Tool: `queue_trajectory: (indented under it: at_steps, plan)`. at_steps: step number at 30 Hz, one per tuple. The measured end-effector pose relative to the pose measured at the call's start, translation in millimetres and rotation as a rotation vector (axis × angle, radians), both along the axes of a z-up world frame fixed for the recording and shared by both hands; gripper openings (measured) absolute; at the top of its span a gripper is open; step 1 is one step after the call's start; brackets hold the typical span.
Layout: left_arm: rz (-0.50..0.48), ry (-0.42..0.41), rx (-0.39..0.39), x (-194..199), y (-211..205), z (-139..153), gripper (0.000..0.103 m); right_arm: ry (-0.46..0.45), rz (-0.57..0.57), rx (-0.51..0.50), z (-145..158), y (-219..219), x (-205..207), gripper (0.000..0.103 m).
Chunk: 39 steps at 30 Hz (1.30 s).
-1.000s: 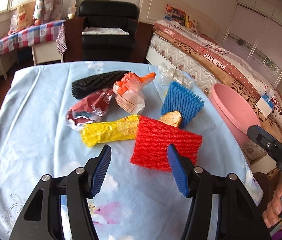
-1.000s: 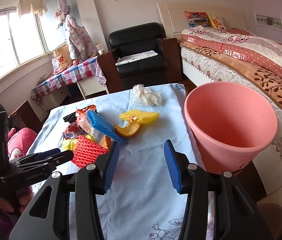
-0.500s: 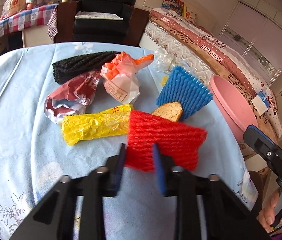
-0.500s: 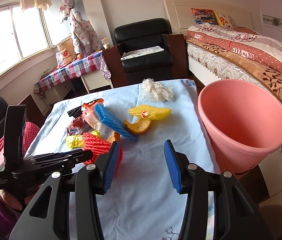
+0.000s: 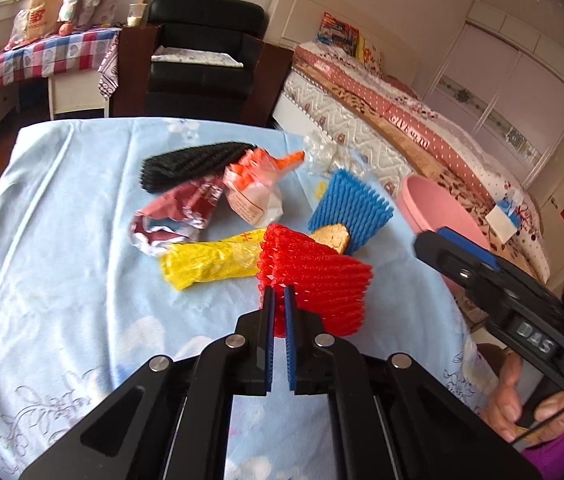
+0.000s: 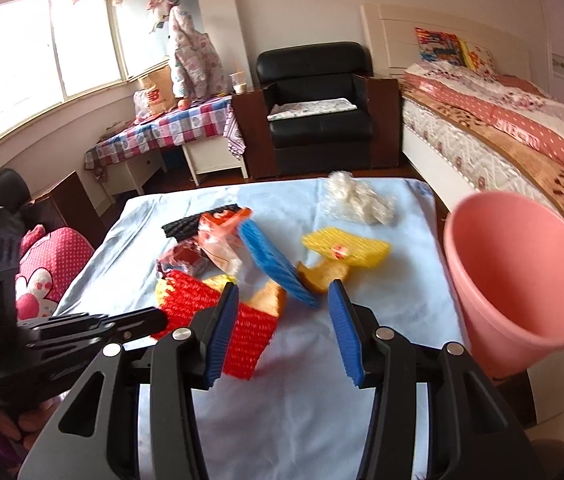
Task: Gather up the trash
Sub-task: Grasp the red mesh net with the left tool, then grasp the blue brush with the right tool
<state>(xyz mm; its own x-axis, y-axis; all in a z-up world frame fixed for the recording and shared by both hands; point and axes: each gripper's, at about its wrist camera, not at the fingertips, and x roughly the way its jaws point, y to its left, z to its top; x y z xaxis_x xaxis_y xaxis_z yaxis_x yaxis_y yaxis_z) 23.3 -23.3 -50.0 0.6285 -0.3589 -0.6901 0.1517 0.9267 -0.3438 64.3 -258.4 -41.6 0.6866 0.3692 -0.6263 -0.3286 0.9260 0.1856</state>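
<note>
A blue-clothed table (image 5: 62, 240) carries scattered wrappers beside a pink bucket (image 6: 521, 288). The left tool (image 5: 277, 300) is clenched on the near edge of a red foam net (image 5: 317, 276), raised slightly. The right tool (image 6: 282, 300) hovers released nearby.

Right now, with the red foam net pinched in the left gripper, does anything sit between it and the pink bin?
Nearly clear: the left gripper holds the red foam net; bare tablecloth leads to the pink bin, but the open right gripper hovers along that path.
</note>
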Motion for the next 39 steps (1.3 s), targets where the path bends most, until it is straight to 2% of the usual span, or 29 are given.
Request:
queue_trajectory:
  at_steps: [9,17,20,22,25,33,39]
  plan:
    - [0.04,-0.012,-0.022,-13.7,23.1,8.8,0.004,0.008,-0.023,-0.106,-5.6,33.7,29.4,0.047]
    - [0.046,-0.014,-0.023,-15.4,24.3,9.8,0.004,0.011,-0.033,-0.149,-10.4,42.7,38.1,0.047]
    - [0.046,-0.014,-0.021,-15.7,23.6,9.7,0.004,0.006,-0.033,-0.157,-11.2,43.8,38.0,0.032]
    - [0.046,-0.011,-0.02,-15.4,23.1,9.1,0.004,0.012,-0.03,-0.156,-12.2,43.4,38.8,0.016]
    - [0.048,-0.008,-0.02,-15.0,22.9,7.7,0.004,0.016,-0.023,-0.144,-12.2,41.5,38.1,0.008]
    - [0.06,-0.015,-0.027,-15.1,23.9,12.7,0.004,-0.027,-0.015,-0.076,4.4,27.4,24.8,0.008]
    - [0.067,-0.036,-0.035,-19.6,23.2,20.7,0.004,-0.02,-0.029,0.022,20.0,3.2,13.1,0.008]
